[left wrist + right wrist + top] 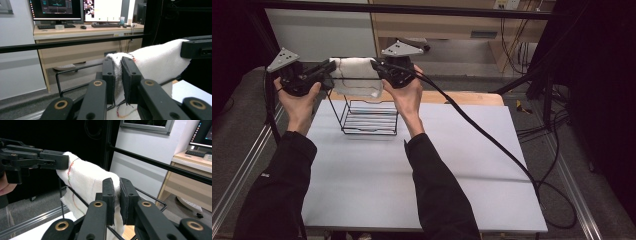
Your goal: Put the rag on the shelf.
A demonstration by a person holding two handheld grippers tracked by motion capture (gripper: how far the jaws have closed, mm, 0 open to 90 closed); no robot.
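I see the white table (422, 170) spread across most of the high view, its far edge showing a strip of bare wood. Toward the far left of it stands a black wire rack (369, 116), open at the top. Stretched across the rack's upper rails is a white cloth (354, 75), and I have both ends of it. My two forearms in dark sleeves come up from the bottom and reach the rack from either side.

My left gripper (328, 70) sits at the cloth's left end. In the left gripper view its jaws are pressed together on a fold of the cloth (150, 62), with a line of coloured stitching hanging just below them. My right gripper (377, 66) is at the cloth's right end; in the right gripper view its jaws are nearly closed on the cloth's edge (85, 180), and the left gripper (63, 161) shows farther off, gripping the opposite end.

The cloth hangs level between the two grippers, lying over the rack's top wire (150, 195), with some of it drooping down inside. A thick black cable (492, 140) trails from the right gripper across the table and off its right edge.
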